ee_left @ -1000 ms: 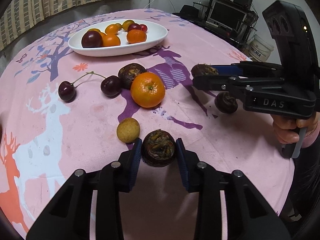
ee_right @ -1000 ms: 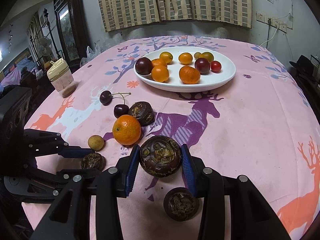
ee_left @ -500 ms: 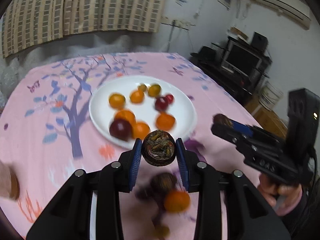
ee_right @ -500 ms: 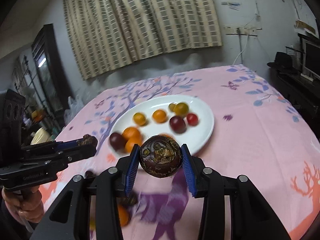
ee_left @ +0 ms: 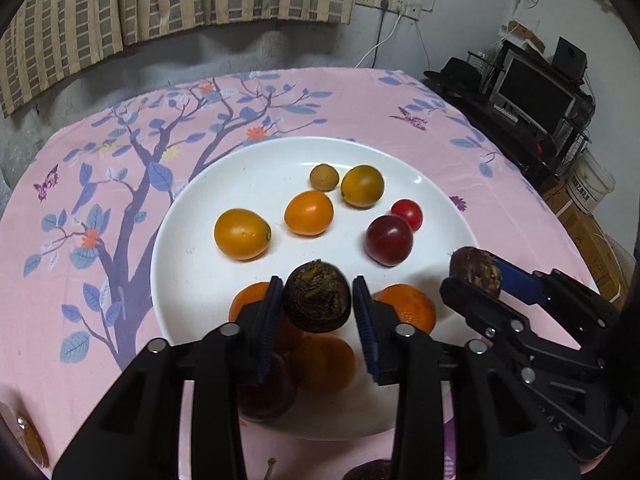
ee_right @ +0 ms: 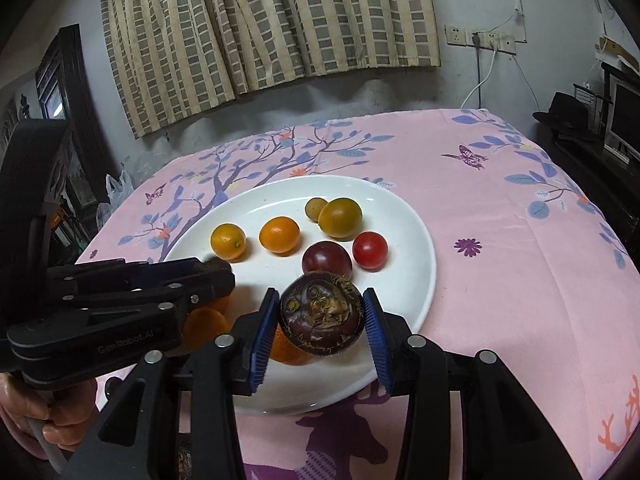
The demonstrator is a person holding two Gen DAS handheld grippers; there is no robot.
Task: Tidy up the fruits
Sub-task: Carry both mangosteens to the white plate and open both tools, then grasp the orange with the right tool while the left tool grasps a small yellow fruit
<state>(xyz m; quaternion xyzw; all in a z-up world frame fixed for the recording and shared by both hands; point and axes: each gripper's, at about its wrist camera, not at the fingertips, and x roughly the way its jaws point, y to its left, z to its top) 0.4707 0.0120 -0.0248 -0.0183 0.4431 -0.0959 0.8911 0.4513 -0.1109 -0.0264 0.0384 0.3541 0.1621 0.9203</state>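
Both grippers hang over the white plate (ee_left: 188,240), each clamped on a dark, rough-skinned water chestnut. The left gripper (ee_left: 316,308) holds its chestnut (ee_left: 317,302) between the blue pads, above the near part of the plate, over the oranges (ee_left: 408,306) lying there. The right gripper (ee_right: 320,322) pinches the larger chestnut (ee_right: 320,320) the same way, over the near-right part of the plate, just short of the plum (ee_right: 326,258).

The step in hand looks like setting both chestnuts down among the fruit already gathered. To do it well, each gripper should aim for bare plate rather than fruit: there is open white between the near oranges and the far row of kumquats (ee_left: 242,234) on the left, and more along the right rim beside the cherry tomato (ee_right: 370,250). Lower each chestnut until it is touching or nearly touching the plate before parting the fingers, since a round fruit let go from height will likely roll and knock the others. The two grippers sit close together, so placing one at a time, or keeping them apart left and right, avoids a clash. Open slowly and pull straight back, so the pads do not drag the fruit along.
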